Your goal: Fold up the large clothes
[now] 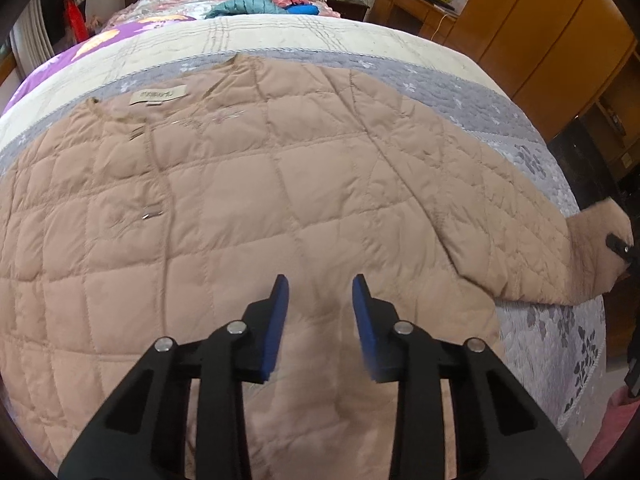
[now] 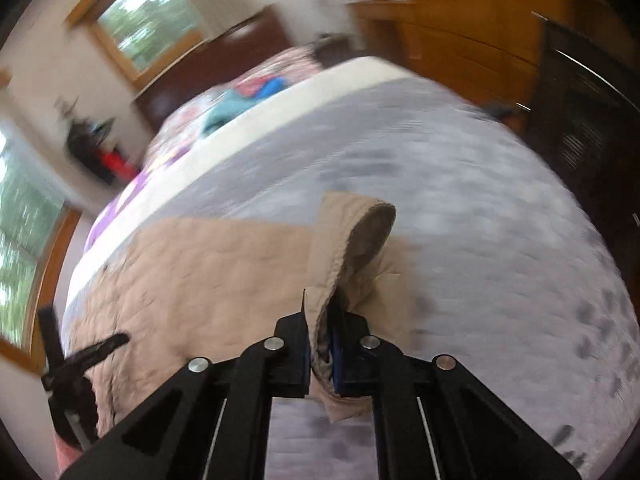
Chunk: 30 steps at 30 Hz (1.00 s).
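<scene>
Left tongs point(image 1: 320, 292) hover part-open, gripping nothing, over the beige quilted jacket point(image 1: 224, 200) spread flat on the bed point(image 1: 460, 92). Right tongs point(image 2: 322, 334) are clenched on the sleeve cuff point(image 2: 352, 240), lifted clear, probably to fold it inward.

We see the big tan jacket point(image 1: 224, 208) lying flat over most of the near bed point(image 1: 472, 80), so nothing tall blocks us there. Past it, the cream and grey cover is bare and open. Far back, a small pile of clothes point(image 1: 260, 2) sits in the way. On the right, the wooden wardrobe point(image 1: 532, 28) stands close to the bed.
</scene>
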### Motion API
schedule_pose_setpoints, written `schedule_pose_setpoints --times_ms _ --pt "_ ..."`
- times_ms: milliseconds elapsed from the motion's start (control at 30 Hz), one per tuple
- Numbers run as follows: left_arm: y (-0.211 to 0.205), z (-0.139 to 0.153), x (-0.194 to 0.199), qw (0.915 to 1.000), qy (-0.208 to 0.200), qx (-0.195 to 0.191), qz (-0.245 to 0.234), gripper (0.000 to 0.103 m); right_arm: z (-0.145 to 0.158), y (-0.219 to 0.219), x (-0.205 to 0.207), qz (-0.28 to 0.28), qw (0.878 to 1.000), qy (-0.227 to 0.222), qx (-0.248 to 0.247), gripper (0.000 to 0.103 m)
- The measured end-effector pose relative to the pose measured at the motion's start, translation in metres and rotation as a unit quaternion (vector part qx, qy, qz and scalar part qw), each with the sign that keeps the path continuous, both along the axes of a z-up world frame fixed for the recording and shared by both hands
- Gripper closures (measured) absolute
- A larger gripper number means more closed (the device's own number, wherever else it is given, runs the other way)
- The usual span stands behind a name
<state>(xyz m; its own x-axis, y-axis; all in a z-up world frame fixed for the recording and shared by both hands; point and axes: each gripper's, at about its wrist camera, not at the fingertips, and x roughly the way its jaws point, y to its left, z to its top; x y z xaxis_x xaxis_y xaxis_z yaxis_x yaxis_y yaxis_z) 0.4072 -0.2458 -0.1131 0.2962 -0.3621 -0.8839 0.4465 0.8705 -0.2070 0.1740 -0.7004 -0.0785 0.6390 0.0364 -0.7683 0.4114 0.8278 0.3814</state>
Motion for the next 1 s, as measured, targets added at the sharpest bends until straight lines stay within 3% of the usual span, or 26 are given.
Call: schedule_pose_setpoints --times_ms 200,400,500,567,600,667,800,1000 --pt "0.019 0.002 -0.001 0.9999 0.000 -0.006 0.010 0.072 -0.002 0.087 0.061 0.092 0.995 0.007 -0.036 0.096" --pt "0.023 0.003 -0.004 0.9998 0.001 -0.019 0.003 0.072 -0.025 0.135 0.107 0.142 0.989 0.021 -0.025 0.095" --pt "0.021 0.003 -0.003 0.9996 0.008 -0.025 0.000 0.072 -0.039 0.142 0.119 0.159 0.987 0.037 0.000 0.081" --pt "0.018 0.003 -0.004 0.9994 0.012 -0.031 -0.004 0.070 -0.038 0.138 0.113 0.178 0.983 0.015 0.044 0.067" --pt "0.017 0.004 -0.005 0.9993 0.014 -0.034 -0.007 0.069 -0.034 0.138 0.108 0.186 0.981 0.001 0.062 0.066" --pt "0.009 0.006 -0.007 0.9987 0.018 -0.046 -0.015 0.064 -0.026 0.126 0.091 0.178 0.981 -0.016 0.070 0.066" --pt "-0.017 0.012 -0.014 0.9953 0.038 -0.079 -0.040 0.051 -0.011 0.100 0.062 0.116 0.993 -0.010 0.022 0.066" --pt "-0.073 0.006 -0.026 0.9904 0.060 -0.094 -0.081 0.051 -0.020 0.052 0.013 0.039 0.999 0.017 0.000 0.064"
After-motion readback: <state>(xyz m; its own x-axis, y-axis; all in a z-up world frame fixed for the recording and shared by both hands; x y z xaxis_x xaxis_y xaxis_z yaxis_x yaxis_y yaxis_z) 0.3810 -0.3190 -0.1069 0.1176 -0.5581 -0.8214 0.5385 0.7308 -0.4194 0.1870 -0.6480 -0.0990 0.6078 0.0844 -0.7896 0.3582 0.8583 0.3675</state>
